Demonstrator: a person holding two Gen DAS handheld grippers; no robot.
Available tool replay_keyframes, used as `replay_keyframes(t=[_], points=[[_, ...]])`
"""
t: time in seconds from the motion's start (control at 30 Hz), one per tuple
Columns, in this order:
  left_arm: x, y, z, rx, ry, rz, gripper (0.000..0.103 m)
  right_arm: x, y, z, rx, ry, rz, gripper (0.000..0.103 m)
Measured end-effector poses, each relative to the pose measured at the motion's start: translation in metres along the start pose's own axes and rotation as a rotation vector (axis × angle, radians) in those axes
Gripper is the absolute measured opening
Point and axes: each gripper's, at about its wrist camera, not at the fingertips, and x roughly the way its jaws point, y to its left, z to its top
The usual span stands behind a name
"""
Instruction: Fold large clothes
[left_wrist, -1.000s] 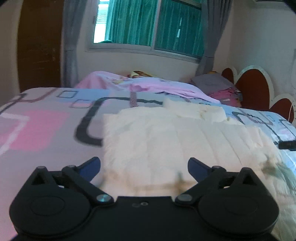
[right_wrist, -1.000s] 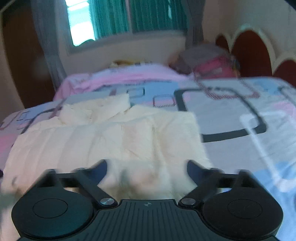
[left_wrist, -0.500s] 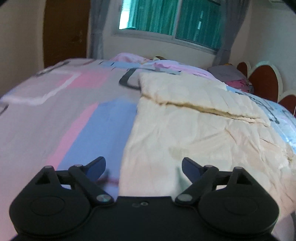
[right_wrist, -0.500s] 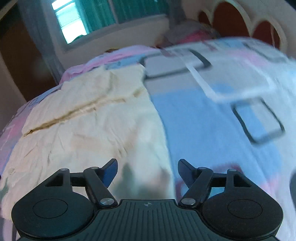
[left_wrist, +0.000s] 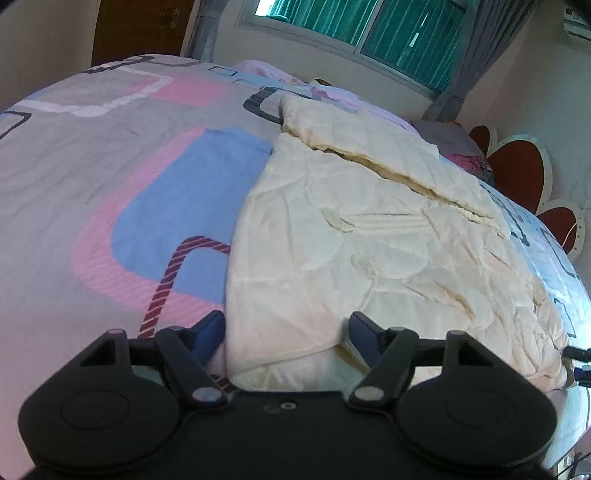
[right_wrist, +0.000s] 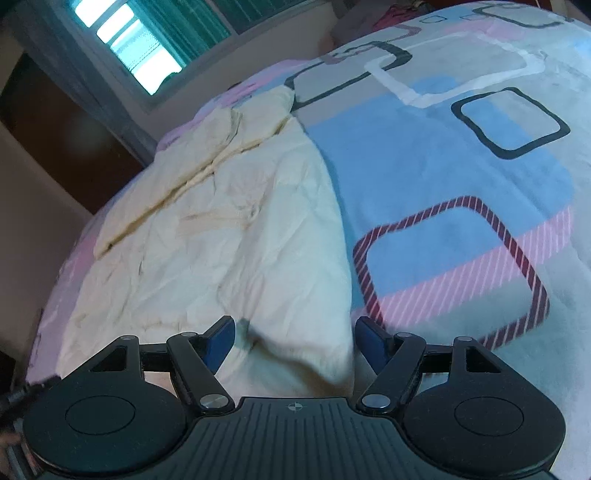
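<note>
Left jaws closing around cream garment (left_wrist: 362, 258) corner, right jaws parted astride opposite corner

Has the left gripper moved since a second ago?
Yes. The left gripper has pulled back toward the near edge of the cream garment; the window now sits farther off, at the top of its view, and its jaws are closing around the near corner.
</note>
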Motion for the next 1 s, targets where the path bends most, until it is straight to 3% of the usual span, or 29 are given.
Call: replay_keyframes(t=[0.2,0.4,0.57,0.63,0.67,0.7,0.73,0.8,0.9,1.0], points=[[0.013,-0.002,0.007,-0.027,0.002,-0.018,0.072,0.018,-0.008,0.019,0.096,0.017,0.068,0.072],[0.026,-0.003,0.008,-0.057,0.012,-0.045,0.069,0.022,-0.011,0.022,0.091,0.054,0.121,0.072],[0.028,0.000,0.004,-0.061,0.033,-0.132,0.061,0.020,-0.007,0.011,0.022,0.089,0.163,0.072],[0.029,0.004,0.005,-0.079,0.042,-0.156,0.057,0.022,-0.013,0.013,0.078,0.092,0.196,0.056],[0.030,0.006,0.006,-0.090,0.050,-0.171,0.054,0.026,-0.015,0.013,0.095,0.109,0.200,0.035],[0.031,0.008,0.007,-0.097,0.060,-0.195,0.029,0.028,-0.015,0.012,0.095,0.118,0.197,0.029],[0.032,0.009,0.007,-0.110,0.067,-0.226,0.012,0.027,-0.013,0.012,0.076,0.114,0.202,0.025],[0.024,0.014,0.007,-0.151,0.015,-0.284,0.008,0.019,-0.013,0.012,0.084,0.086,0.244,0.017],[0.007,0.020,0.003,-0.185,-0.069,-0.338,0.007,-0.001,-0.018,0.015,0.123,0.021,0.320,0.015],[0.020,0.014,0.001,-0.112,0.020,-0.243,0.007,0.007,-0.016,0.013,0.091,0.058,0.254,0.015]])
